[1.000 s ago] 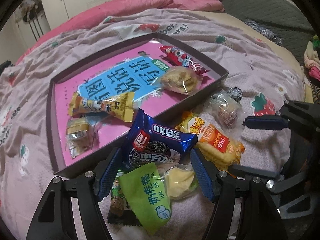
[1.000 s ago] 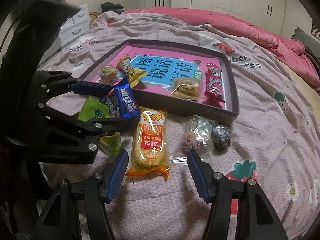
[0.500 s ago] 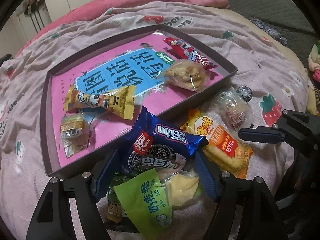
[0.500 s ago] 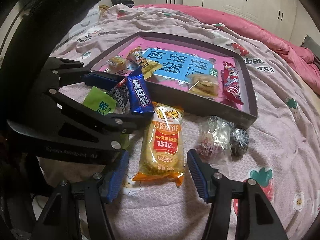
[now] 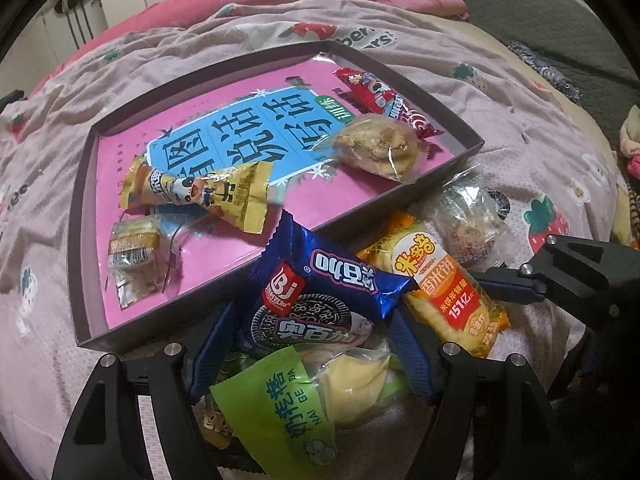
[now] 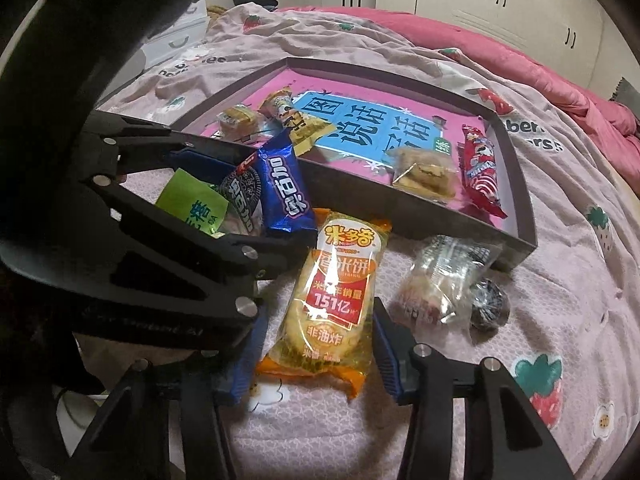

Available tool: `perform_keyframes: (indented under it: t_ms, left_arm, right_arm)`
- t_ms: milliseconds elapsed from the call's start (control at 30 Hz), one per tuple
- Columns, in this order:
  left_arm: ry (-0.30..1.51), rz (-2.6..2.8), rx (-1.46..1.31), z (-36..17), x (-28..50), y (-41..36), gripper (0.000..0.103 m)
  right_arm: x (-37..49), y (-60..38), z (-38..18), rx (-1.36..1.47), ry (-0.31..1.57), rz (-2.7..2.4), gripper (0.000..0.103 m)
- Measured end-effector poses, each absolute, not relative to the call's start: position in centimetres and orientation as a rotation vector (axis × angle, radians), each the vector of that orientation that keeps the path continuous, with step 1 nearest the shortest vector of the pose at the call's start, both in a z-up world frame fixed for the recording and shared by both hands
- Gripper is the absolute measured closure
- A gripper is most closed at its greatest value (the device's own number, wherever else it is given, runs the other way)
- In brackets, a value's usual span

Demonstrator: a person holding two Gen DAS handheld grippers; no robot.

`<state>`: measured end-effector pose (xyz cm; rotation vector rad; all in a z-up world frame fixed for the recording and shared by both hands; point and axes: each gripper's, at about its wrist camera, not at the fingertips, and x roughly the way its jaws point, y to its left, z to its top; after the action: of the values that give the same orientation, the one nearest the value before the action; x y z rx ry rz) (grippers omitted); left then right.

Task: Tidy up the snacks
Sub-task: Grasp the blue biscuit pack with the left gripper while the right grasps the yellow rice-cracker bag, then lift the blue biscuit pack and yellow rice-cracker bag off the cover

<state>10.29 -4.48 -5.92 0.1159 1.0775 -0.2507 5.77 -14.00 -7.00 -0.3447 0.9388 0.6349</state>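
Left tongs (image 5: 312, 354) stand open around the blue cookie pack (image 5: 320, 300), which leans on the near wall of the tray (image 5: 280, 60). Right tongs (image 6: 316, 344) are closing on the orange rice cracker pack (image 6: 332, 300); its long side runs near to far, straight between the blue pads (image 6: 386, 348), toward the tray.

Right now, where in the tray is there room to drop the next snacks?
The tray's middle, the blue title panel between the yellow pack and the clear cookie bag, is bare, as is the far left corner. The near left corner and right end are crowded.
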Motion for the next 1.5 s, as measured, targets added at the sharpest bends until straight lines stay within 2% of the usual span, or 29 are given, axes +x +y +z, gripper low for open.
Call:
perform_keyframes:
  t_ms: [200,367,733,1500]
  left_arm:
    - [1.085,-0.268,0.057,-6.0,10.5,-3.9,0.030]
    - [1.085,-0.296,-0.002,-6.0,10.5,-3.4,0.037]
    - [1.045,-0.344,-0.136,-4.6,9.9,-1.8,0.046]
    - [0.956,-0.310,-0.200,-1.6,8.3,0.9,0.047]
  right_arm:
    - [6.5,-14.2,-7.4,-0.313,0.946,0.636,0.058]
    - [6.8,-15.2,-7.0,-0.247,0.960,0.635,0.065]
    - [6.6,-17.3,-5.3,-0.135,0.929,0.627,0.065]
    - [6.3,-18.8,-3.1,-0.062,0.858,0.615,0.065]
